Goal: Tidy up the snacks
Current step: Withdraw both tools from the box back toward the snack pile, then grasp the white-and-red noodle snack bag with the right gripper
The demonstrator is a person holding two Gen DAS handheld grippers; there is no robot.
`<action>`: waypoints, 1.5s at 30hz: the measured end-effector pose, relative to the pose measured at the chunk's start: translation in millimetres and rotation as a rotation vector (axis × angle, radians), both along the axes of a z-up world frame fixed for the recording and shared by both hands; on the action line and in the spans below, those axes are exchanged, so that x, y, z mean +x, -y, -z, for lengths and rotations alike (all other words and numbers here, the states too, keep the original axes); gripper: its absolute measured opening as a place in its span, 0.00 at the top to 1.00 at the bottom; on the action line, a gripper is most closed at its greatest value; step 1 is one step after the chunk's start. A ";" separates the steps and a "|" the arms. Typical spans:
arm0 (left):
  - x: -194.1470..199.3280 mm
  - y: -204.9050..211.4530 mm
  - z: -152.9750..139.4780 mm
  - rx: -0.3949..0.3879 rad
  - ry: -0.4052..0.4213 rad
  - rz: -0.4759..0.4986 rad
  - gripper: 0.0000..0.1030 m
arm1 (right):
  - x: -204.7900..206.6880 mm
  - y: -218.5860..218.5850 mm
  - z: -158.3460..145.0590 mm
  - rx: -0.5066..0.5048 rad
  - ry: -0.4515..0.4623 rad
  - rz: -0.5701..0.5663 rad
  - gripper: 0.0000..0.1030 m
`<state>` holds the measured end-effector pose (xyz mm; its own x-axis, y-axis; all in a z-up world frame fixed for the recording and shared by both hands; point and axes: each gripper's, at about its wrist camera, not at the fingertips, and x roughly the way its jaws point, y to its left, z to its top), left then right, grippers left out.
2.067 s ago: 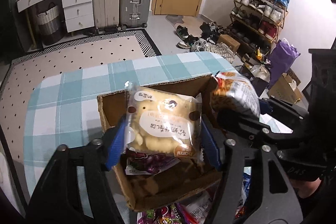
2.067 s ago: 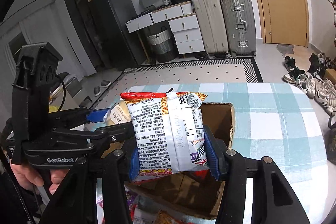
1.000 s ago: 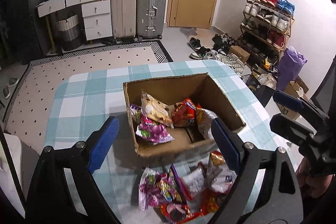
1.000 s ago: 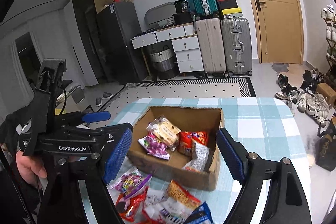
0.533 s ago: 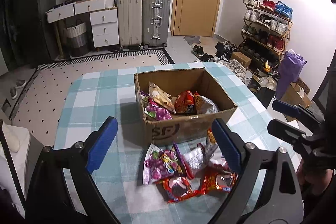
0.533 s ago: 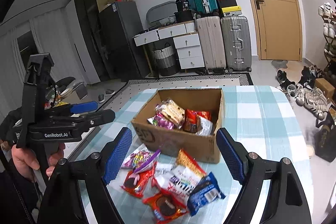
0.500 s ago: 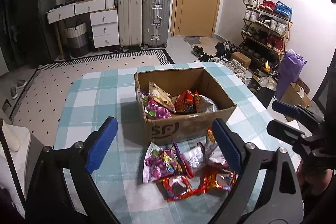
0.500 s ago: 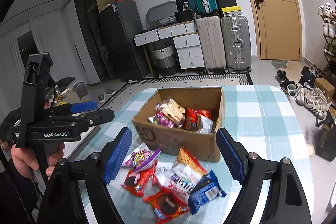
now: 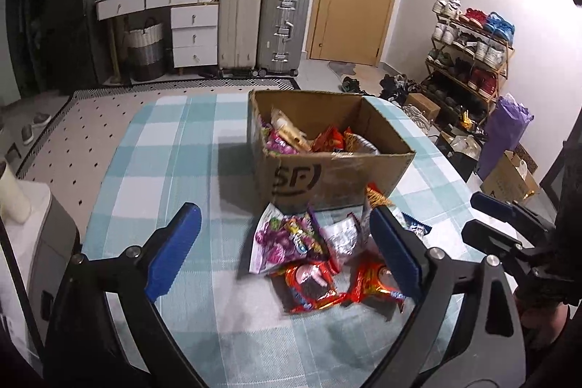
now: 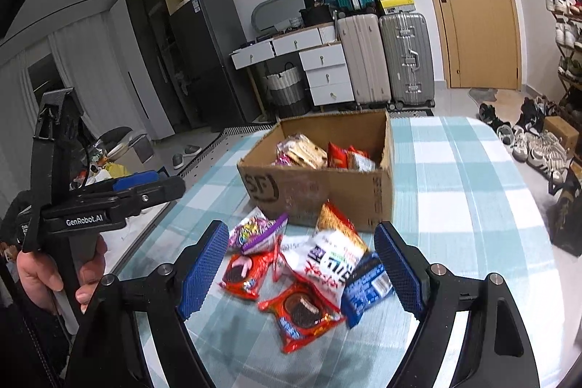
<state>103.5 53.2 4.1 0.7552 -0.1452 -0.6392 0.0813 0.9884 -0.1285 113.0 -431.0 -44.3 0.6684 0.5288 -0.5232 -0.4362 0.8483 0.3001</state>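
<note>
An open cardboard box (image 9: 327, 170) (image 10: 327, 191) stands on the checked table and holds several snack packets. In front of it lies a loose pile: a purple packet (image 9: 283, 239), red cookie packets (image 9: 313, 286) (image 10: 302, 311), a white noodle packet (image 10: 331, 260) and a blue packet (image 10: 367, 286). My left gripper (image 9: 282, 224) hovers above the pile; its jaws are opening and grip nothing. My right gripper (image 10: 300, 235) is open over the same pile, its pads touching none of the packets.
The teal checked tablecloth (image 9: 163, 151) has bare room left and right of the box. A hand (image 10: 43, 275) holds the left gripper's handle at the left edge. Suitcases (image 9: 262, 31), white drawers (image 9: 192, 35) and a shoe rack (image 9: 469, 60) line the room behind.
Each gripper held a packet over the box, then let it go inside. Both have since drawn back toward the near table edge, and the loose pile now lies between their fingers.
</note>
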 end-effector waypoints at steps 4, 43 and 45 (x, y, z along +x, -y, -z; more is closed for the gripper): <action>-3.2 -8.2 13.5 -0.003 -0.004 -0.030 0.04 | -2.6 1.2 11.6 0.008 -0.021 0.005 0.18; 18.1 -35.6 87.2 -0.075 -0.128 -0.050 0.04 | 84.6 -37.1 90.3 -0.009 -0.209 -0.040 0.23; 19.0 -35.8 88.9 -0.076 -0.132 -0.049 0.04 | 87.5 -38.1 93.8 0.005 -0.225 -0.043 0.24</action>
<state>122.5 89.0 -84.8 0.6730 -0.1621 -0.7216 0.0105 0.9777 -0.2098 200.5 -392.9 -138.2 0.5124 0.5566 -0.6539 -0.3934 0.8290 0.3975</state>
